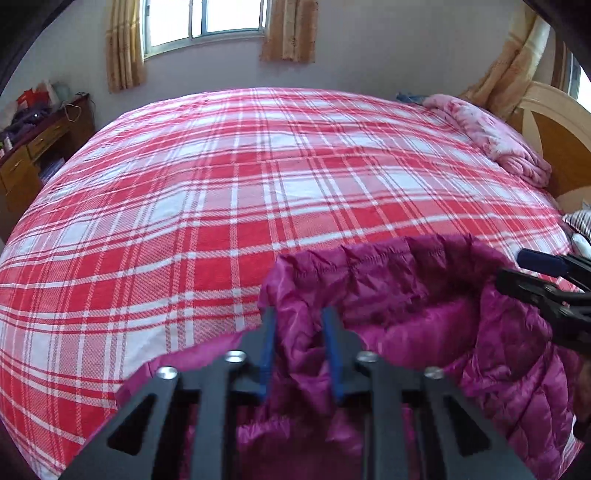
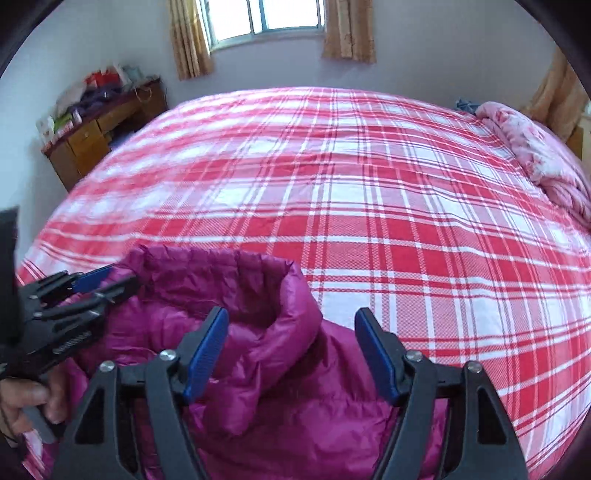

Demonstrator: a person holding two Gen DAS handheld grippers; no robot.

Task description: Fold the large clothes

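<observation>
The left hand-held gripper (image 1: 301, 350) has its blue pads (image 1: 268, 354) pinched on a raised fold of the magenta quilted jacket (image 1: 424, 332). The fabric fills the narrow gap between the pads and bulges above and below them. A hand (image 2: 27, 406) grips the handle of this hand-held gripper at the lower left of the right wrist view.

The right hand-held gripper (image 2: 291, 354) stands partly spread. The jacket collar (image 2: 280, 302) rises between its blue pads (image 2: 207, 354). The left pad lies against the fabric. The right pad is clear of it, with quilted cloth and bedspread showing in the gap. The jaws do not clamp the jacket.

The jacket lies bunched at the near edge of the bed (image 1: 229, 177), directly in front of both hand-held grippers. Its collar forms an open, upright ring, and the shiny lining faces up.

The bed carries a red-and-white plaid cover, smooth and flat beyond the jacket. A rolled pink quilt (image 1: 495, 136) lies along the far right side, beside the wooden headboard (image 1: 561, 147). A striped cloth (image 1: 581, 221) shows at the right edge, near the headboard.

A wooden desk (image 2: 88, 136) with drawers stands against the far left wall, off the bed. Bags and clutter (image 2: 96, 88) cover its top. A window (image 1: 207, 22) with tan curtains (image 1: 123, 48) is set in the far wall.
</observation>
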